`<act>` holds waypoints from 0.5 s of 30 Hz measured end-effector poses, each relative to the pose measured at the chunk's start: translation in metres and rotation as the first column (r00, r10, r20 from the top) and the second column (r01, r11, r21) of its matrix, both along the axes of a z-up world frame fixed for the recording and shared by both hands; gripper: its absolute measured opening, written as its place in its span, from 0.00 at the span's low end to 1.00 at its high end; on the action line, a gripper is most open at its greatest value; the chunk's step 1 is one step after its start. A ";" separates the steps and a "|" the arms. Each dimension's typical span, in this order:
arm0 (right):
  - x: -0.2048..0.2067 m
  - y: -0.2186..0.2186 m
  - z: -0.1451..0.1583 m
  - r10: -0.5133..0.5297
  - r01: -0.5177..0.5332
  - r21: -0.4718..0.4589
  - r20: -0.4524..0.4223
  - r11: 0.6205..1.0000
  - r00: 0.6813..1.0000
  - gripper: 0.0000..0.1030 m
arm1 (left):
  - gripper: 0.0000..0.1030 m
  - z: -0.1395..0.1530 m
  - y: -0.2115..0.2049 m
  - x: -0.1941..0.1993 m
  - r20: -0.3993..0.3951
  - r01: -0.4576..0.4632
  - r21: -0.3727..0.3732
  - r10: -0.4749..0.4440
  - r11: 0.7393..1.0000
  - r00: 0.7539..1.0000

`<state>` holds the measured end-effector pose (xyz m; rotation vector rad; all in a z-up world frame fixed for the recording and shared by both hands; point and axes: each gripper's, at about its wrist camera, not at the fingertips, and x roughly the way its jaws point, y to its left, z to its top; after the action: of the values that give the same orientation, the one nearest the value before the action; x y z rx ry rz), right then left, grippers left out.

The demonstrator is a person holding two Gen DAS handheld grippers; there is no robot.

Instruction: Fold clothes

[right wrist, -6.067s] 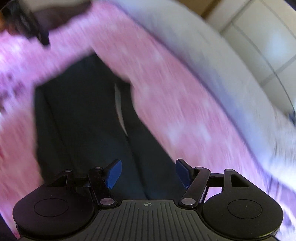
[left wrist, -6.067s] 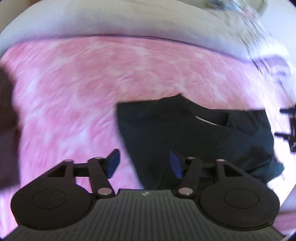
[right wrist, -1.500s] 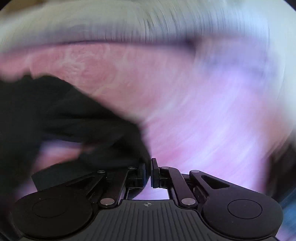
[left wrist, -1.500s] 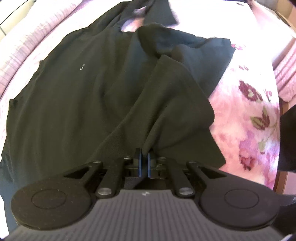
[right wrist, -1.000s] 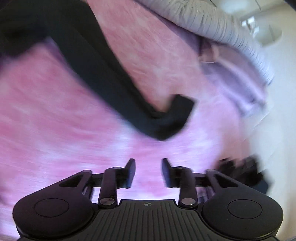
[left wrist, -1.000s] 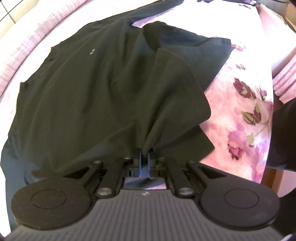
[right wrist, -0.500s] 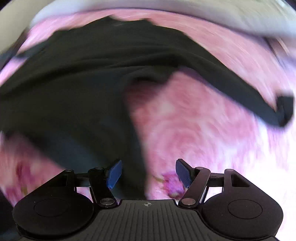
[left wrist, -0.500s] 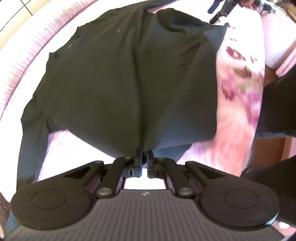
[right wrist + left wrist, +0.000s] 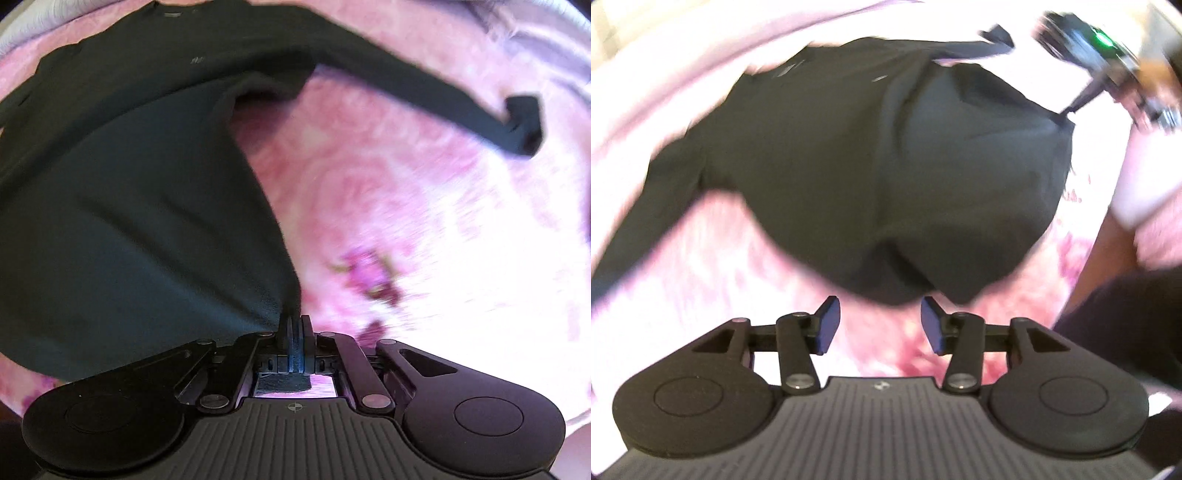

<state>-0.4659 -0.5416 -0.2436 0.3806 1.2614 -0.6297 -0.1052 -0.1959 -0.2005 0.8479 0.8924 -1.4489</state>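
Note:
A black long-sleeved shirt (image 9: 871,155) lies spread on a pink flowered bedspread (image 9: 709,258). My left gripper (image 9: 880,325) is open and empty, its blue pads just short of the shirt's near hem. My right gripper (image 9: 294,332) is shut on a corner of the shirt's hem (image 9: 273,302), and the cloth (image 9: 129,206) rises from the bed to it. One sleeve (image 9: 436,99) stretches to the far right, its cuff folded back. The right gripper also shows in the left wrist view (image 9: 1108,62), at the shirt's far right corner.
A pale quilted bed edge (image 9: 665,74) runs along the far left. A dark shape (image 9: 1126,317), blurred, sits at the right of the left wrist view. Bare bedspread (image 9: 424,221) lies right of the shirt.
My left gripper has opened and let go of the hem, which now lies on the bed. My right gripper, open half a second ago, has shut on the shirt's hem corner.

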 end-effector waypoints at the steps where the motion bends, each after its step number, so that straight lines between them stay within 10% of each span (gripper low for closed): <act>1: -0.004 0.001 0.002 -0.009 0.009 -0.031 -0.011 0.999 1.000 0.00 | 0.49 -0.005 0.002 0.003 -0.034 -0.061 0.007 0.061 0.998 0.998; 11: -0.030 -0.018 -0.003 0.041 -0.042 -0.024 -0.044 0.999 0.998 0.00 | 0.47 -0.072 -0.045 0.018 -0.263 -0.421 0.089 0.429 0.903 0.864; 12: -0.031 -0.019 -0.003 0.045 -0.046 -0.022 -0.039 0.999 0.998 0.00 | 0.43 -0.074 -0.049 0.017 -0.265 -0.428 0.099 0.438 0.898 0.859; 14: -0.033 -0.021 0.009 0.057 -0.057 -0.010 -0.028 0.998 0.998 0.00 | 0.02 -0.070 -0.052 0.017 -0.257 -0.427 0.124 0.445 0.896 0.858; 15: -0.034 -0.021 0.015 0.062 -0.062 -0.005 -0.023 0.998 0.998 0.00 | 0.03 -0.061 -0.048 0.018 -0.256 -0.425 0.137 0.447 0.895 0.857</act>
<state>-0.4995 -0.5628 -0.2287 0.3294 1.2879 -0.5855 -0.0869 -0.2439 -0.2615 0.4504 1.2718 -1.1500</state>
